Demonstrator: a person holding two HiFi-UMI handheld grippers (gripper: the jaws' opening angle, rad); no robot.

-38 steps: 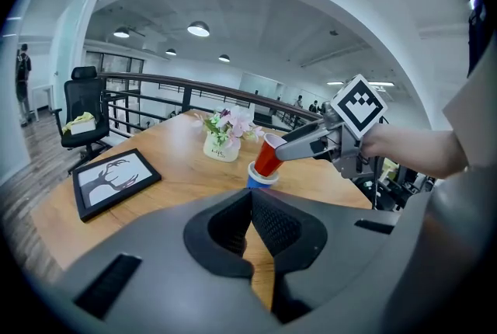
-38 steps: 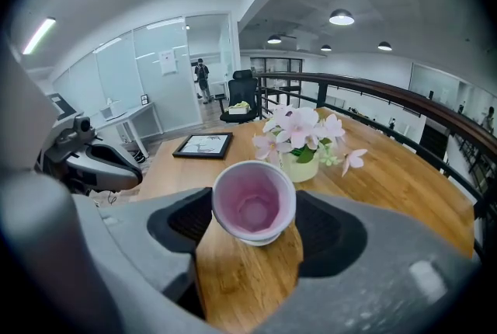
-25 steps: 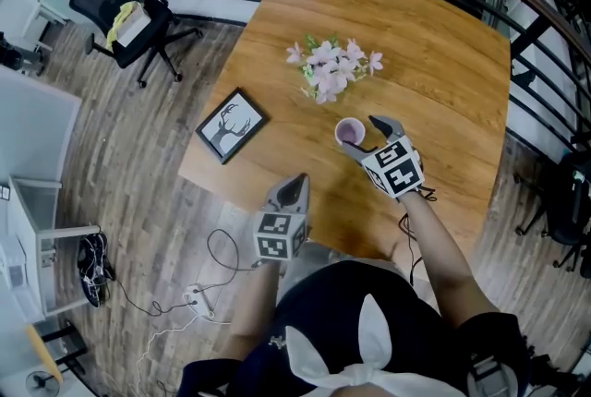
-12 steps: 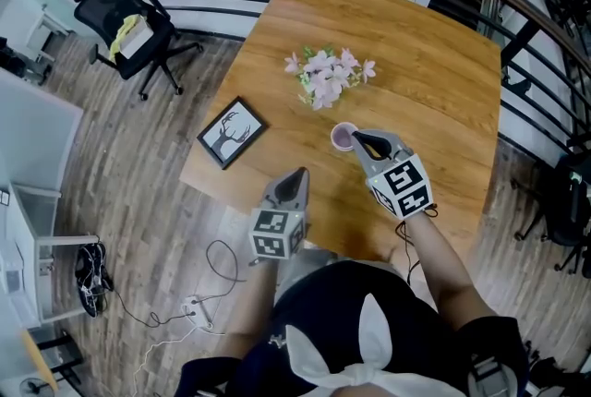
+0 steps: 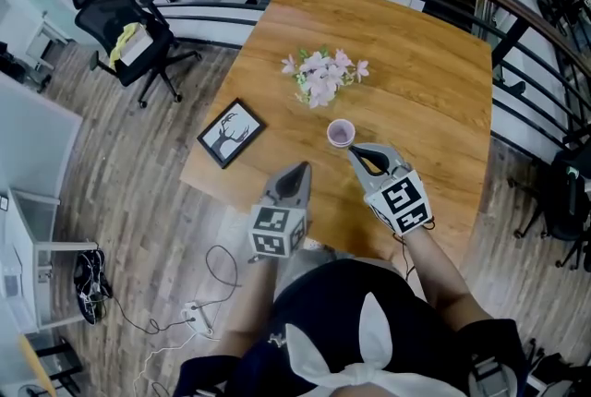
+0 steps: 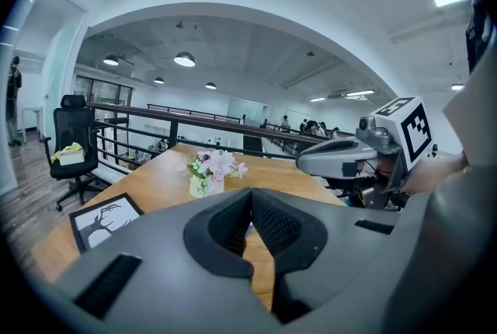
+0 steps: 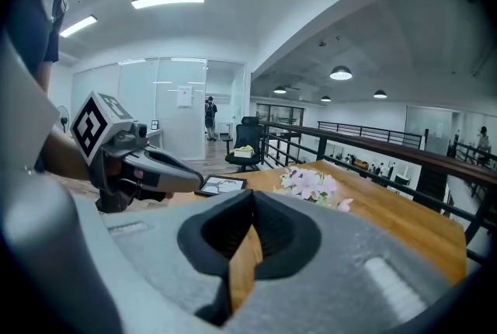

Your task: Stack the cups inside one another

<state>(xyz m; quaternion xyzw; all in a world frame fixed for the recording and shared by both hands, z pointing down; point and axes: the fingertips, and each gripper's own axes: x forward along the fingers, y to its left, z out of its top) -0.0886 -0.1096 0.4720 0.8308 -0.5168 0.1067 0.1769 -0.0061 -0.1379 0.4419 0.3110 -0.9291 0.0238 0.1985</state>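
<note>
Both the left gripper (image 5: 300,170) and right gripper (image 5: 356,151) hang clenched on nothing, so a careless swing might topple the cup (image 5: 341,133) nearby.

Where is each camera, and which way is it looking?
Head view: on the person's head, looking steeply down at the table, cup, left gripper, right gripper, forearms and torso.
Left gripper view: on the left gripper, looking along its shut jaws across the table; the right gripper shows.
Right gripper view: on the right gripper, looking along its shut jaws; the left gripper shows.
Shared: both gripper views see the flowers and picture frame.
</note>
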